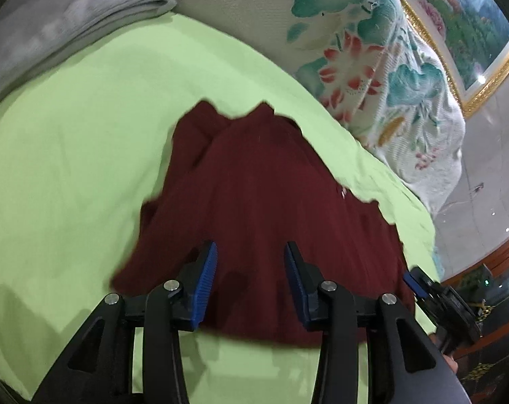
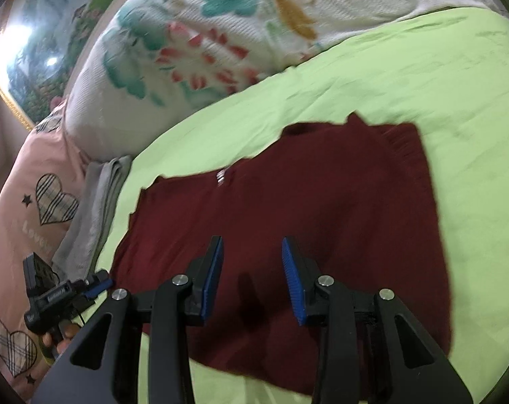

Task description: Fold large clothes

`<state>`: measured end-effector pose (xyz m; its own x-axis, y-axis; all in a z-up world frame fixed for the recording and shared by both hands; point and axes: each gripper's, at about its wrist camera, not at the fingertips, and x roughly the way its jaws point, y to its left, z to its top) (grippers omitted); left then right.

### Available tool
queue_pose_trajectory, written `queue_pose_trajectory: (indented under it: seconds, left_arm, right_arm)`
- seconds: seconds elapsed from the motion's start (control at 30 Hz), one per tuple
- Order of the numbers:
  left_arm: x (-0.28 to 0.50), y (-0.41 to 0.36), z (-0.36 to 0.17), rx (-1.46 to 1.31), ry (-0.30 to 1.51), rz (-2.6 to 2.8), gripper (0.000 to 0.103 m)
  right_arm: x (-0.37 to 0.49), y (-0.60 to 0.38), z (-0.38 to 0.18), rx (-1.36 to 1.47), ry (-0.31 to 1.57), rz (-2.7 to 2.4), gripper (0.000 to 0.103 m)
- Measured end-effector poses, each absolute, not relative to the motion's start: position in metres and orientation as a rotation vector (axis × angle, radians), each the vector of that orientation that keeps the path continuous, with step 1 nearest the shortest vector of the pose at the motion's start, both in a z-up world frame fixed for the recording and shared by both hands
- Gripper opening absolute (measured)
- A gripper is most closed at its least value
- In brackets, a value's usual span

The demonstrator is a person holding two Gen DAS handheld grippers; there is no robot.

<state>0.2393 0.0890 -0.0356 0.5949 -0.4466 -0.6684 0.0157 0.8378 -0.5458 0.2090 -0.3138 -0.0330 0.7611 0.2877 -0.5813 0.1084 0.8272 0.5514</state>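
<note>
A dark red knitted garment [image 1: 254,195] lies folded flat on the light green sheet [image 1: 69,168]. My left gripper [image 1: 251,252] hovers over its near edge, jaws apart, with nothing between the blue pads [image 1: 209,269]. In the right wrist view the same dark red garment [image 2: 305,208] spreads as a rough rectangle, its ribbed hem at the far right. My right gripper [image 2: 252,249] stands open above its near part, holding nothing. Each view catches the other gripper at its edge: the right gripper [image 1: 412,281] at the garment's side, and the left gripper [image 2: 101,284] in a hand.
A folded grey cloth [image 1: 86,17] lies at the far left of the sheet. A white quilt with red and teal flowers [image 1: 372,77] rises behind the garment. A pink heart-printed pillow [image 2: 28,202] sits beside the grey cloth [image 2: 92,208]. A gold-framed picture [image 1: 473,27] hangs on the wall.
</note>
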Motion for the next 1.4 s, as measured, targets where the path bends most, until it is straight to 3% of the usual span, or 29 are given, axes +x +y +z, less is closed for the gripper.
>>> queue_pose_trajectory:
  seconds: [0.43,0.6,0.8,1.17,1.27,1.33,1.4]
  left_arm:
    - [0.199,0.1,-0.086,-0.693,0.951,-0.301,0.064]
    - [0.218,0.102,-0.089,-0.729,0.932,-0.27,0.064]
    - [0.236,0.105,-0.09,-0.771,0.911,-0.239,0.064]
    - [0.254,0.103,-0.089,-0.774,0.879,-0.203,0.064]
    - [0.261,0.099,-0.085,-0.759,0.873,-0.199,0.047]
    - [0.264,0.096,-0.082,-0.755,0.871,-0.214,0.016]
    - [0.265,0.089,-0.07,-0.73,0.847,-0.227,0.014]
  right_arm:
    - [0.2,-0.262,-0.045,0.616,0.72,0.167,0.036]
    - [0.217,-0.256,-0.041,0.588,0.729,0.171,0.036]
    - [0.254,-0.242,-0.045,0.559,0.756,0.161,0.016]
    - [0.29,-0.211,-0.078,0.438,0.829,0.057,0.008]
    - [0.289,-0.211,-0.079,0.424,0.826,0.064,0.008]
    - [0.29,-0.214,-0.079,0.435,0.827,0.074,0.008]
    - [0.29,-0.215,-0.08,0.444,0.828,0.084,0.008]
